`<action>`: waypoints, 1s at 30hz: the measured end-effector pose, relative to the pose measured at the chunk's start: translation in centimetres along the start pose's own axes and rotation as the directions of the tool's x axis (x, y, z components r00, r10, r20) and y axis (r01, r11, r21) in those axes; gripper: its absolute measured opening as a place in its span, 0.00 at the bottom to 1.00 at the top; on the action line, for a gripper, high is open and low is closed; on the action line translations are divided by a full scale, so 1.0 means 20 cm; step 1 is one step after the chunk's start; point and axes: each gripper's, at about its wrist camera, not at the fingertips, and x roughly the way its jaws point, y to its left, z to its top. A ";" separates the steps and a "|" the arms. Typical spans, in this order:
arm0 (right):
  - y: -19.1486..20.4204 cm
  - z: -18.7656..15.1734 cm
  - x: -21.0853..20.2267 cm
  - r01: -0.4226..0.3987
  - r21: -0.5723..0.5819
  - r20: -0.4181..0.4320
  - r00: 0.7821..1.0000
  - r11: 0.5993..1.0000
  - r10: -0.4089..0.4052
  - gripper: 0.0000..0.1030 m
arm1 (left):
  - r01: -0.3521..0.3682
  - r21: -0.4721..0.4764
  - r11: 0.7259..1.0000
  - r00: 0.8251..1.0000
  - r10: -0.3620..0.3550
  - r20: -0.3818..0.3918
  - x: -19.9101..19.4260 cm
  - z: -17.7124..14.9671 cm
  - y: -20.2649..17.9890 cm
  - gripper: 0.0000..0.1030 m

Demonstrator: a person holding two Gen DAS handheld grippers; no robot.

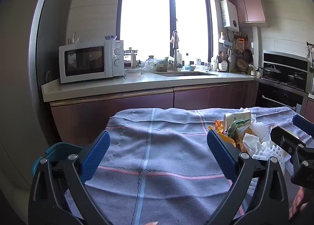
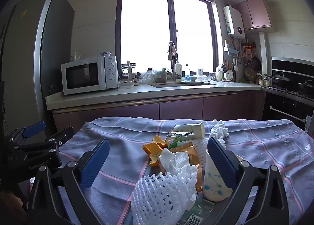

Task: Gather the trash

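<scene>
**Two open grippers poised before a heap of trash on a cloth-covered bench**

While both grippers hover above a bench draped in a blue-grey checked cloth [image 2: 255, 146], nothing is held. The right gripper [image 2: 159, 158] has its blue-padded jaws spread wide, and the trash heap lies between and just beyond them. The left gripper [image 1: 158, 150] is equally wide over bare cloth, with the heap off beside its right jaw.

Nearest the right jaws sits a white foam fruit net [image 2: 164, 191], with a crumpled white tissue [image 2: 176, 161] just behind it; both look feather-light and soft, so any pinch across their bulk should hold. Touching the right jaw's inner side is a white paper cup with blue dots [image 2: 214, 183], lying tipped; it seems light but crushable, best taken gently across its wall. Further off lie orange peel pieces [image 2: 154, 151], probably limp and slightly slippery, and a second paper cup on its side [image 2: 191, 128].

A barcode label [image 2: 193, 220] shows below the net, digits unreadable. Faint lettering on the left gripper's body cannot be read with certainty.
</scene>
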 end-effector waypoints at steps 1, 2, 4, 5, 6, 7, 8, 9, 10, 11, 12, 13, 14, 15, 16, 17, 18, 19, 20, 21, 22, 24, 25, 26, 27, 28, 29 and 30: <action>0.00 0.00 0.00 0.000 0.003 0.001 1.000 1.000 0.000 0.94 | -0.001 0.001 1.000 1.000 0.001 0.000 0.00 0.00 0.00 0.95; -0.01 0.00 -0.01 0.000 0.005 0.004 1.000 1.000 0.000 0.94 | -0.001 0.002 1.000 1.000 0.001 -0.001 0.00 0.00 0.00 0.95; -0.02 -0.01 -0.02 0.000 0.009 0.006 1.000 1.000 0.000 0.94 | 0.008 -0.013 1.000 1.000 -0.008 0.012 -0.02 0.03 0.03 0.95; -0.03 -0.01 -0.04 -0.001 0.012 0.008 1.000 1.000 0.001 0.94 | 0.008 -0.012 1.000 1.000 -0.007 0.011 -0.03 0.03 0.04 0.95; 0.01 0.01 -0.02 0.004 -0.014 -0.005 1.000 1.000 -0.005 0.94 | 0.007 -0.011 1.000 1.000 -0.007 0.010 -0.03 0.04 0.04 0.95; 0.01 0.01 -0.02 0.007 -0.013 -0.006 1.000 1.000 -0.007 0.94 | 0.006 -0.003 1.000 1.000 -0.006 0.012 -0.02 0.03 0.03 0.95; 0.01 0.01 -0.02 0.007 -0.010 -0.008 1.000 1.000 -0.007 0.94 | 0.006 -0.002 1.000 1.000 -0.006 0.011 -0.02 0.04 0.03 0.95; 0.01 0.01 -0.02 0.006 -0.013 -0.011 1.000 1.000 -0.006 0.94 | 0.002 -0.001 1.000 1.000 -0.001 0.013 -0.01 0.03 0.03 0.95; 0.02 0.01 -0.01 0.006 -0.012 -0.013 1.000 1.000 -0.006 0.94 | 0.000 -0.001 1.000 1.000 0.000 0.017 -0.02 0.03 0.03 0.95; 0.02 -0.01 -0.02 0.007 -0.011 -0.006 1.000 1.000 -0.007 0.94 | 0.001 -0.002 1.000 1.000 -0.001 0.016 -0.02 0.03 0.03 0.95; 0.02 -0.01 -0.02 0.006 -0.012 -0.005 1.000 1.000 -0.006 0.94 | -0.002 -0.002 1.000 1.000 0.002 0.016 -0.02 0.03 0.04 0.95; 0.02 -0.01 -0.02 0.005 -0.012 -0.004 1.000 1.000 -0.005 0.94 | -0.002 -0.001 1.000 1.000 0.002 0.021 -0.03 0.02 0.04 0.95; 0.02 -0.01 -0.02 0.005 -0.013 -0.002 1.000 1.000 -0.005 0.94 | -0.006 0.008 1.000 0.999 0.005 0.035 -0.04 0.01 0.00 0.95; 0.02 -0.01 -0.02 0.004 -0.013 -0.001 1.000 1.000 -0.004 0.94 | -0.006 0.007 1.000 0.999 0.006 0.035 -0.05 0.01 0.01 0.95; 0.02 -0.01 -0.02 0.004 -0.013 -0.001 1.000 1.000 -0.004 0.94 | -0.007 0.007 1.000 0.999 0.007 0.035 -0.05 0.01 0.00 0.95; 0.02 -0.01 -0.02 0.002 -0.013 -0.001 1.000 1.000 -0.002 0.94 | -0.008 0.006 1.000 0.999 0.008 0.035 -0.05 0.01 0.01 0.95; 0.02 -0.02 -0.02 0.000 -0.013 -0.003 1.000 1.000 0.000 0.94 | -0.010 0.006 1.000 0.999 0.010 0.036 -0.05 0.01 0.01 0.95; 0.02 -0.02 -0.02 0.001 -0.013 -0.003 1.000 1.000 -0.001 0.94 | -0.012 0.005 1.000 0.999 0.011 0.038 -0.06 0.01 0.01 0.95; 0.02 -0.02 -0.03 0.001 -0.013 -0.002 1.000 1.000 -0.001 0.94 | -0.012 0.006 1.000 0.999 0.012 0.038 -0.06 0.01 0.01 0.95; 0.02 -0.02 -0.03 0.000 -0.012 -0.002 1.000 1.000 0.000 0.94 | -0.012 0.006 1.000 0.999 0.012 0.040 -0.06 0.00 0.01 0.95; 0.02 -0.02 -0.03 0.001 -0.012 -0.002 1.000 1.000 -0.001 0.94 | -0.013 0.007 1.000 0.999 0.013 0.041 -0.06 0.00 0.01 0.95; 0.02 -0.02 -0.03 0.001 -0.011 -0.002 1.000 1.000 -0.001 0.94 | -0.014 0.008 1.000 0.999 0.013 0.042 -0.06 0.00 0.01 0.95; 0.02 -0.01 -0.03 0.001 -0.012 -0.003 1.000 1.000 -0.002 0.94 | -0.015 0.009 1.000 0.999 0.015 0.044 -0.07 0.00 0.01 0.95; 0.02 -0.02 -0.03 0.002 -0.011 -0.003 1.000 1.000 -0.002 0.94 | -0.017 0.010 1.000 0.999 0.016 0.045 -0.07 0.00 0.01 0.95; 0.02 -0.02 -0.03 0.001 -0.011 -0.002 1.000 1.000 -0.001 0.94 | -0.017 0.010 1.000 0.999 0.017 0.047 -0.08 0.01 0.01 0.95; 0.02 -0.01 -0.03 0.001 -0.012 -0.004 1.000 1.000 -0.001 0.94 | -0.018 0.010 1.000 0.999 0.018 0.047 -0.08 0.01 0.01 0.95; 0.02 -0.01 -0.03 0.003 -0.013 -0.004 1.000 1.000 -0.003 0.94 | -0.018 0.010 1.000 0.999 0.018 0.047 -0.08 0.01 0.01 0.95; 0.02 -0.01 -0.03 0.004 -0.013 -0.003 1.000 1.000 -0.004 0.94 | -0.019 0.010 1.000 0.999 0.019 0.048 -0.08 0.01 0.01 0.95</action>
